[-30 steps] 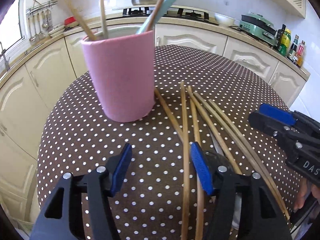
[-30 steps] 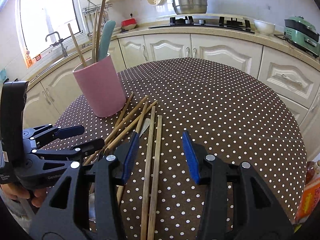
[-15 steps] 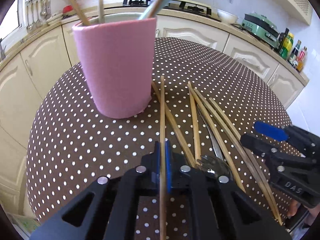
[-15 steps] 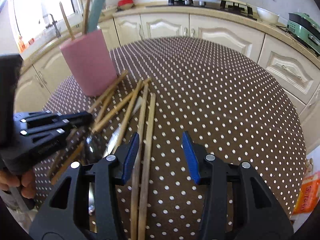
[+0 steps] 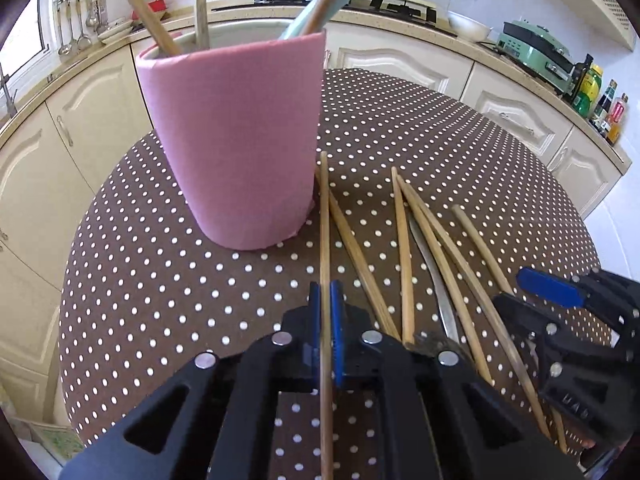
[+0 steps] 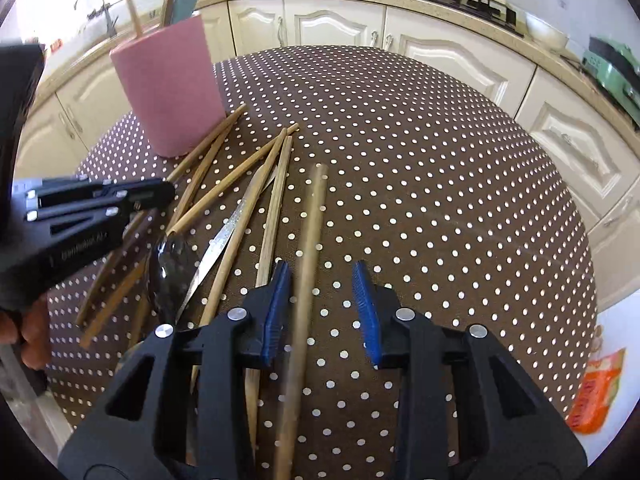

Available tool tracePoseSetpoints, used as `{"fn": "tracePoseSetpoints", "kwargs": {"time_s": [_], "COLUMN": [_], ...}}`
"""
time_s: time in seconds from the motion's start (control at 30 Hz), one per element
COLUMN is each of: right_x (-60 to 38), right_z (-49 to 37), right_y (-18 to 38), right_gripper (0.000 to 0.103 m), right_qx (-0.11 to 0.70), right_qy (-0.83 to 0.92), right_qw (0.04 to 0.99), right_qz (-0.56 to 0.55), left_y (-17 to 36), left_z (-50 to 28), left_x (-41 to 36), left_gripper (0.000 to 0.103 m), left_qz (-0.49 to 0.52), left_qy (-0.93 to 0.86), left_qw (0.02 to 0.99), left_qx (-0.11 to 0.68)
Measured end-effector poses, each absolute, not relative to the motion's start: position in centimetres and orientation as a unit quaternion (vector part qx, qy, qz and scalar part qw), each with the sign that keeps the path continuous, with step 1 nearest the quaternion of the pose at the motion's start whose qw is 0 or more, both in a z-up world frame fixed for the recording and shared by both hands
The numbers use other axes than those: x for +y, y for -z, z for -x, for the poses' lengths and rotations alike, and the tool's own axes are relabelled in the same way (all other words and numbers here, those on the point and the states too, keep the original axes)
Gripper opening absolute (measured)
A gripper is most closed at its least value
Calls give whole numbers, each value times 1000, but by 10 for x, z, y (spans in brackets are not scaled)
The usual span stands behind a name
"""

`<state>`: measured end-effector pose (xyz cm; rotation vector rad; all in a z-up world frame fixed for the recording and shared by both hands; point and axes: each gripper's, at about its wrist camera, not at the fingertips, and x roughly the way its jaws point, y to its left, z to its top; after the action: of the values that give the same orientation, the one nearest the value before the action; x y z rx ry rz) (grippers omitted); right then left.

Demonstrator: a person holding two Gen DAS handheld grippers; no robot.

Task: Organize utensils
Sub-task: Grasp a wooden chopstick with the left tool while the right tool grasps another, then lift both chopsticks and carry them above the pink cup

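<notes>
A pink holder [image 5: 236, 140] stands on the dotted table, with wooden sticks and a teal handle in it; it also shows in the right wrist view [image 6: 166, 88]. My left gripper [image 5: 326, 320] is shut on a wooden chopstick [image 5: 324, 240] that points toward the holder's right side. Several chopsticks [image 5: 404, 256] and a metal knife [image 6: 224, 236] lie loose on the table. My right gripper [image 6: 320, 304] is open, and a chopstick [image 6: 308, 264] lies between its jaws near the left pad. A dark spoon bowl [image 6: 172, 264] lies to its left.
The round table has a brown cloth with white dots [image 6: 420, 160]. Cream kitchen cabinets [image 6: 440, 52] and a counter ring it. An orange packet [image 6: 596, 392] lies beyond the table's right edge. A green appliance [image 5: 536, 48] sits on the counter.
My left gripper closed on one chopstick and lifted it clear of the pile. My right gripper dropped lower over the chopsticks, and one now lies between its open jaws.
</notes>
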<state>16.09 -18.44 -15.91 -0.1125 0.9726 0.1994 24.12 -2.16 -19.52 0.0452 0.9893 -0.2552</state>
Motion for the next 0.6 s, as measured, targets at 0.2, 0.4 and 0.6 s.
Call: {"fn": "tracePoseSetpoints", "kwargs": {"time_s": [0.2, 0.4, 0.6], "right_x": [-189, -200, -215], "right_z": [-168, -165, -149], "right_y": [158, 146, 106], "right_gripper": [7, 6, 6], "right_qx": [464, 432, 344], "right_qy": [-101, -116, -140], "right_qw": [879, 894, 928], "right_qz": [49, 19, -22], "left_y": [193, 184, 156], "left_z": [-252, -238, -210], "left_x": [-33, -26, -23], "left_gripper": [5, 5, 5], "left_qz": [-41, -10, 15], "left_qy": [119, 132, 158], "left_qw": [867, 886, 917], "left_qx": [482, 444, 366]}}
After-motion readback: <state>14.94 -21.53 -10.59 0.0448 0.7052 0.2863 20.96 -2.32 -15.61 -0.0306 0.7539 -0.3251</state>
